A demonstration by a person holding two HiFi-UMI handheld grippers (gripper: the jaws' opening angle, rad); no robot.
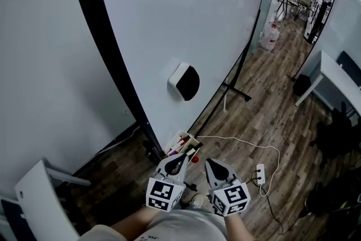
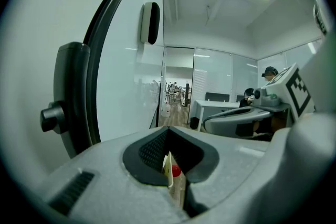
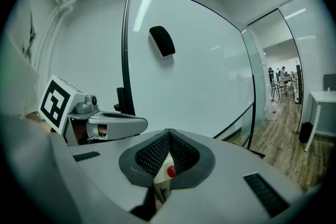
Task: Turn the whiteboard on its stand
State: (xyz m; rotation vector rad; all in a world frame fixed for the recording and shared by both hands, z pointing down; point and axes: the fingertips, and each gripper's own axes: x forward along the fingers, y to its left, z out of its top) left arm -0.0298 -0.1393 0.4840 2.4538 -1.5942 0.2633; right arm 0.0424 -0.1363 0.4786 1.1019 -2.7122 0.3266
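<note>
- The whiteboard (image 1: 186, 14) stands on the wood floor (image 1: 265, 104) straight ahead of me. In the head view it fills the frame from 9 to 1 o'clock. Its face is blank and white inside a black rim (image 1: 107, 48).
- A black-and-white eraser (image 1: 184, 81) clings to the board near the middle of that view.
- The tray (image 1: 179, 143) on the board's lower edge sits at 6 o'clock. It holds a few markers, and a red cap shows at its near end.
- In the left gripper view, a dark clamp with a round knob (image 2: 52, 118) sits on the board's edge at 9 o'clock.
- My left claw (image 1: 186, 156) is closed with nothing in it. It is just beside the tray, and I cannot tell whether they touch.
- My right claw (image 1: 213, 164) is also closed and empty, close at the left one's 3 o'clock side.
- The only print I can make out is the black-and-white square markers on each claw's cube.
- The stand's black foot (image 1: 237, 91) runs out across the floor at 2 o'clock.
- A white cable (image 1: 248, 144) loops to a power strip (image 1: 260, 173) at 4 o'clock.
- A clear water jug (image 1: 271, 36) stands on the floor at 1 o'clock, beyond the board.
</note>
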